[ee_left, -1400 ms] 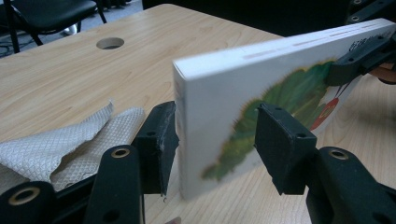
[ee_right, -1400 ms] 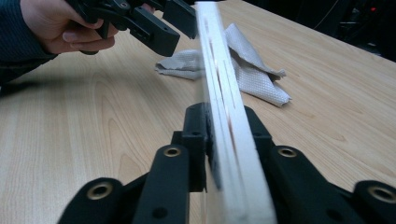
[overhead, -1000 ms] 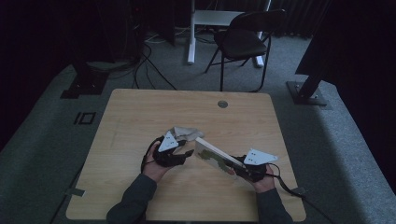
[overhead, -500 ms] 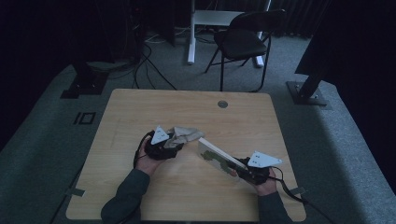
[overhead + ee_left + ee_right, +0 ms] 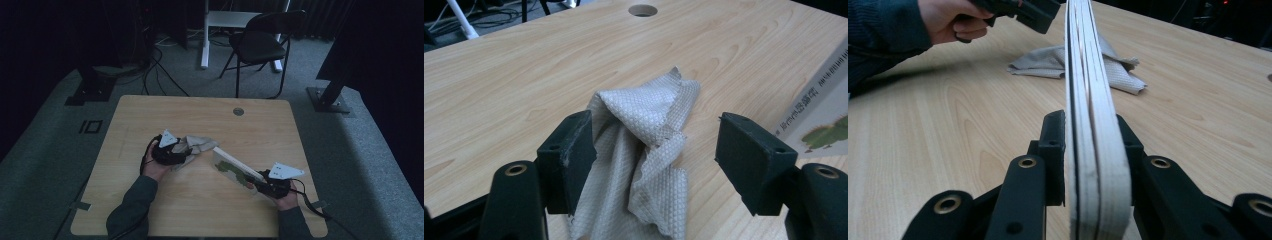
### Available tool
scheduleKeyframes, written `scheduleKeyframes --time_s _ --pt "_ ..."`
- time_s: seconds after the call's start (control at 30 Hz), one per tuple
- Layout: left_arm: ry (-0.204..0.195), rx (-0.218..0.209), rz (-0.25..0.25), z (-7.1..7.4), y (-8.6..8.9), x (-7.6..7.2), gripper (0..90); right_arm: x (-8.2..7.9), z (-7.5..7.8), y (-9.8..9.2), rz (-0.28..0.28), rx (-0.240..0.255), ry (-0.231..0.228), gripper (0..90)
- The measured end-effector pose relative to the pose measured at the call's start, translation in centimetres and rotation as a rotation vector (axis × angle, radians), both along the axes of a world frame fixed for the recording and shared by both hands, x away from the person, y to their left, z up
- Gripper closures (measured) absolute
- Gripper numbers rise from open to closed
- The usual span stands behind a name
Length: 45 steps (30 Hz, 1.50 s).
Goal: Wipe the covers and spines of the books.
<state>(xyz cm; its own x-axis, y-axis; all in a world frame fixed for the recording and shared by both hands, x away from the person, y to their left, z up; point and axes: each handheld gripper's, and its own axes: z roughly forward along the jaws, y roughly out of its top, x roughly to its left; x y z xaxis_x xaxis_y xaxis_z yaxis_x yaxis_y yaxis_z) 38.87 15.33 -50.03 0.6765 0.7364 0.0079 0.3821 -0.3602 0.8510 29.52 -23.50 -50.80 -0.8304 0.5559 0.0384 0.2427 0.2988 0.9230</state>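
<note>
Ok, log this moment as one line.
left tool: jaws just opening, open around cloth, not pressing | right tool: shut on book, held on edge | table: cloth beside book

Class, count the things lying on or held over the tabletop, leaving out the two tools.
2: a crumpled cloth left of centre, and a thin book gripped edge-up toward the right. Nothing else shows.

High view: fixed above the person's side, looks forward and down, takes in the whole counter (image 5: 200,115) from far off, floor and chair (image 5: 262,45) beyond. Left gripper view: rides low on the left tool (image 5: 656,165), faces across the counter toward its cable hole (image 5: 642,10), cloth (image 5: 644,145) very near. Right gripper view: low on the right tool (image 5: 1090,160), looks along the edge of the book (image 5: 1088,100). All three views share the cloth and the counter's middle.
</note>
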Motion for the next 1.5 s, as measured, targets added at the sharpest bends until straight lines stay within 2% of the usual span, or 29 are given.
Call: scheduleKeyframes --time_s 0.13,0.2,0.37,1.0,1.2,1.5 --pt "0.018 -0.007 0.0 -0.2 0.3 0.5 29.5 0.0 -0.1 0.0 -0.001 0.002 0.003 71.6" --pt "0.028 -0.012 0.008 -0.4 0.4 0.8 28.1 -0.1 -0.2 -0.1 -0.013 -0.003 0.007 67.2" --pt "0.046 -0.024 0.032 -0.9 0.7 1.3 24.8 -0.1 -0.4 0.0 -0.017 -0.005 0.018 66.7" --pt "0.117 0.032 0.043 -2.7 -0.2 3.6 22.7 0.1 -0.8 -0.2 -0.006 0.023 0.049 63.5" --pt "0.117 0.057 0.056 -3.0 -0.5 4.1 23.9 0.3 -1.1 -0.2 -0.003 0.024 0.056 61.5" --pt "0.102 0.052 0.056 -2.7 0.1 3.6 27.9 0.2 -1.1 -0.3 -0.002 0.025 0.057 59.6"
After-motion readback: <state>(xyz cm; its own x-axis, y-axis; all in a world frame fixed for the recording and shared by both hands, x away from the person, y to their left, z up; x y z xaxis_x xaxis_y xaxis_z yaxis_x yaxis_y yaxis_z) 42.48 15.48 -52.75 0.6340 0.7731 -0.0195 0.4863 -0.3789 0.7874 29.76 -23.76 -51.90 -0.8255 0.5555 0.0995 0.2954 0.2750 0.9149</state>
